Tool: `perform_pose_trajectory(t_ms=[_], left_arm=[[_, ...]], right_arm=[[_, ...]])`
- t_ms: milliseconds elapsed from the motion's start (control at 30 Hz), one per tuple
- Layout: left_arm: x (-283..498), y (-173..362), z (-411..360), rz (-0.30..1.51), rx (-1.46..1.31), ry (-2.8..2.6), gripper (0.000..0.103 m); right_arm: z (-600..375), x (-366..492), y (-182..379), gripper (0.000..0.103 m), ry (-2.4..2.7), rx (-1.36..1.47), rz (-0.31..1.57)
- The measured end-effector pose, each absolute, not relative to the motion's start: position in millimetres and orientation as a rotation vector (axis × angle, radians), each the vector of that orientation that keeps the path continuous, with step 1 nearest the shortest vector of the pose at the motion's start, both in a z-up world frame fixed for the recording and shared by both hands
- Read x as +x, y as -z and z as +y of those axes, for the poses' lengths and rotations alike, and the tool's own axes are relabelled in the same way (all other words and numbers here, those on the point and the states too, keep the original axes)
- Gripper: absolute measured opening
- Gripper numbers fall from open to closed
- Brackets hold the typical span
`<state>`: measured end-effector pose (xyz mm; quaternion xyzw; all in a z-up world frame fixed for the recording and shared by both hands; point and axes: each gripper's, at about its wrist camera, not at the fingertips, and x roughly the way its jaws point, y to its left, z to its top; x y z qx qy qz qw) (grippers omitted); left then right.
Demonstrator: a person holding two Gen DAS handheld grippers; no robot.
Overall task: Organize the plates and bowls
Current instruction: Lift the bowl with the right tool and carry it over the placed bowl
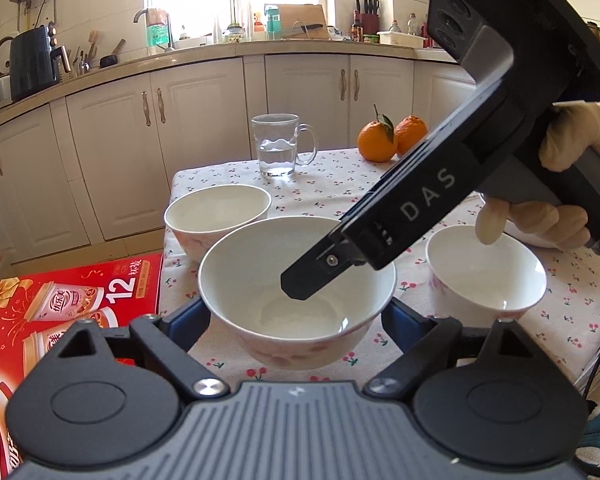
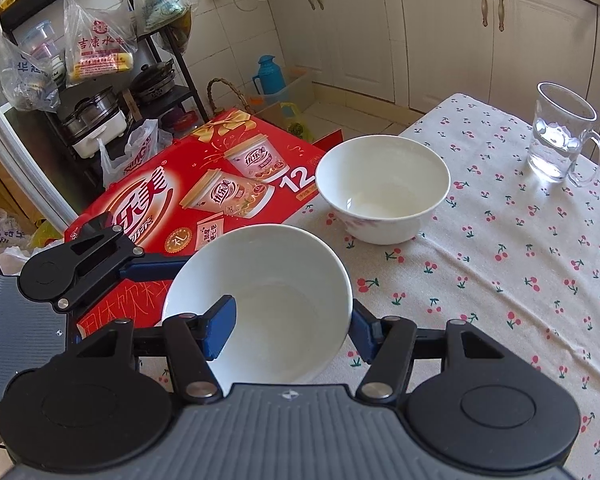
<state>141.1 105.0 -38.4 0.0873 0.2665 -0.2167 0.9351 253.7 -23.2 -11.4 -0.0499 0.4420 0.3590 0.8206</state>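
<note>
Two grippers held one white bowl (image 1: 296, 292) just above the cherry-print tablecloth (image 1: 328, 188): my left gripper (image 1: 296, 320) clamped its outer walls, while my right gripper (image 2: 292, 332) pinched its rim, one blue finger (image 2: 220, 330) inside and one outside. Another bowl (image 1: 218, 216) sat behind it and a third bowl (image 1: 486, 272) to its right, both resting on the cloth.

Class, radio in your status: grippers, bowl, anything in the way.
Left gripper clamps the lifted bowl from outside. Right gripper pinches its rim. Two more bowls on the table; nothing blocking.
</note>
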Motion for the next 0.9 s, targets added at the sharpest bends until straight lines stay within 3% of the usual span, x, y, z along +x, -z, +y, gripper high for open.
perform_pose_trajectory(t_ms=[900], left_arm=[[119.1, 14.8, 27.4, 0.494, 0.204, 0.625, 0.092]], right_arm=[[-121.7, 186.5, -22.0, 0.066, -0.620, -0.090, 0.848]])
